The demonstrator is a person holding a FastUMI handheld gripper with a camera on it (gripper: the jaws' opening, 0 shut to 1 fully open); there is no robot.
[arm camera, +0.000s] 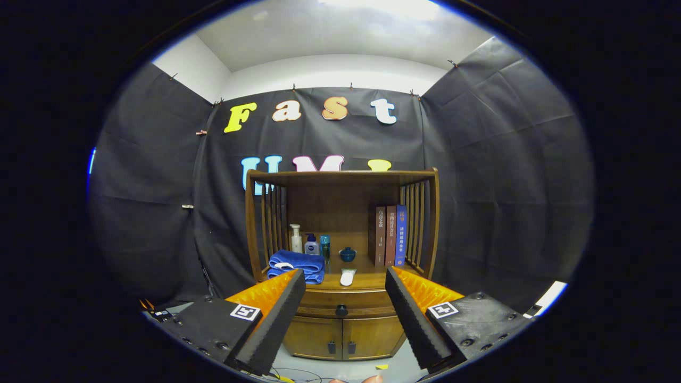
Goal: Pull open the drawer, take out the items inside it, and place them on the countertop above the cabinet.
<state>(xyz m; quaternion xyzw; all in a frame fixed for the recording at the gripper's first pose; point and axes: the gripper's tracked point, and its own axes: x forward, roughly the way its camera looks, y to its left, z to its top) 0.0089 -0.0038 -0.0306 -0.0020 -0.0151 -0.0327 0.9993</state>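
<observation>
A wooden cabinet point(340, 319) stands ahead against the booth wall. Its drawer point(319, 304) sits closed under the countertop point(367, 281), with a dark round knob point(341, 310) at its middle. My gripper point(345, 287) is open, fingers spread wide, some way back from the cabinet. The knob shows in the gap between the fingers, well beyond them. Nothing is held. The drawer's contents are hidden.
On the countertop lie a folded blue towel point(296, 265), several bottles point(311, 244), a small blue lidded pot point(348, 254), a white oblong object point(347, 276) and three upright books point(390, 235). Slatted wooden sides and a top shelf point(340, 175) enclose it. Two lower doors point(340, 338) are closed.
</observation>
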